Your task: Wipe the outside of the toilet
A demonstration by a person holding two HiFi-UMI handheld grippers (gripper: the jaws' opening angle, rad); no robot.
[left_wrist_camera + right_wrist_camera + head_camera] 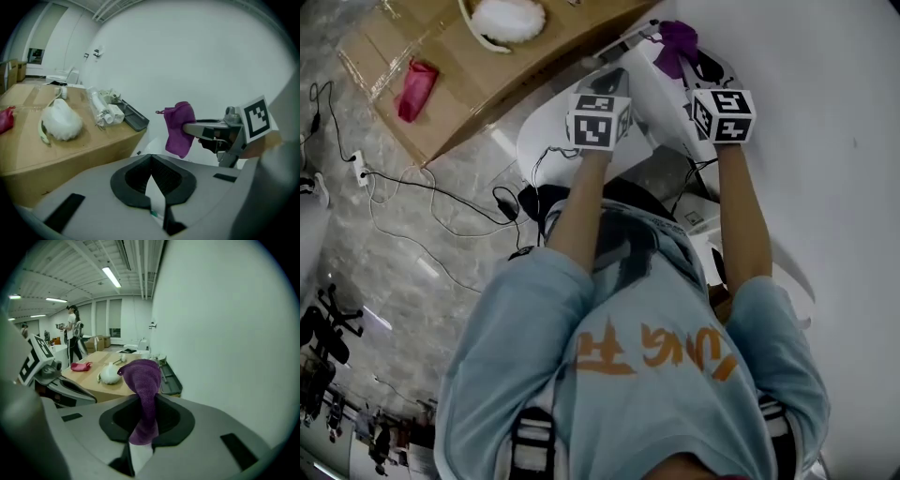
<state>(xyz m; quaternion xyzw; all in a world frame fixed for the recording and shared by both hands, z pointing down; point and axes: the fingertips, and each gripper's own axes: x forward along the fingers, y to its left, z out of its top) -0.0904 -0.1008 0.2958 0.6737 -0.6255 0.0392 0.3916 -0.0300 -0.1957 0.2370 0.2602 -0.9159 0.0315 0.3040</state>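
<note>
the soft purple cloth (143,376) is pinched between the jaws of the right tool (144,404) and held up close to the plain white wall (225,333). the left tool (151,161) is held just beside it, jaws pressed together on nothing. the rounded white toilet (546,136) is seen below both tools, beside a brown cardboard desk (469,66).
</note>
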